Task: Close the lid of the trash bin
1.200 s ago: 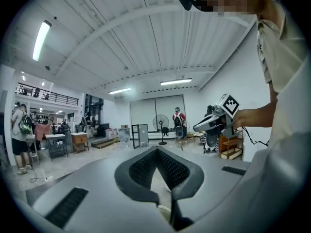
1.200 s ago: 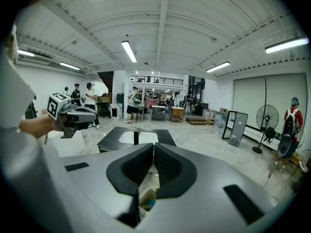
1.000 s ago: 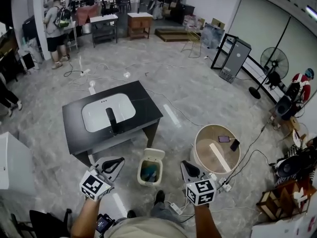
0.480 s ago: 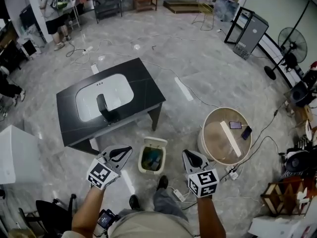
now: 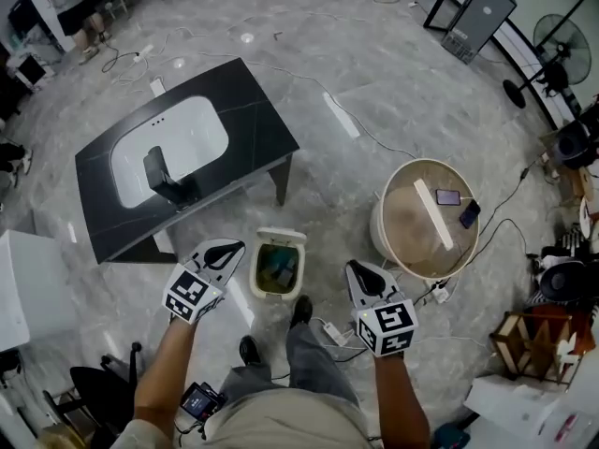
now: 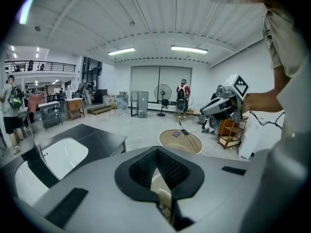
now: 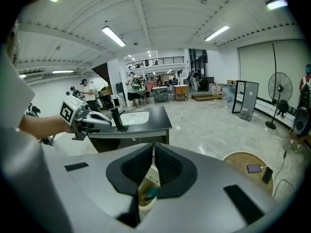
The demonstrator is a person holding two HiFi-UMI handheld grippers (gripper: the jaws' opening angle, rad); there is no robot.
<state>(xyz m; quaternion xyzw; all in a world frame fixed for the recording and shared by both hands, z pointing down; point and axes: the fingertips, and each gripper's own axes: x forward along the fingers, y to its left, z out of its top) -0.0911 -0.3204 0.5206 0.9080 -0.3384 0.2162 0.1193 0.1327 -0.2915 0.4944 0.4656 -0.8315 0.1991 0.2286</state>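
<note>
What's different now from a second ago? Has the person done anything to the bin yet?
Mostly the view has tipped downward, so more of the person's legs show. The left gripper and right gripper still hang on either side of the bin, both closed on nothing. The lid is still up, and the black table has not moved.

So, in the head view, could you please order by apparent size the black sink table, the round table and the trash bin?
Largest: black sink table
Middle: round table
Smallest: trash bin
The bin sits lower, on the floor, but the differences are too wide to doubt.
</note>
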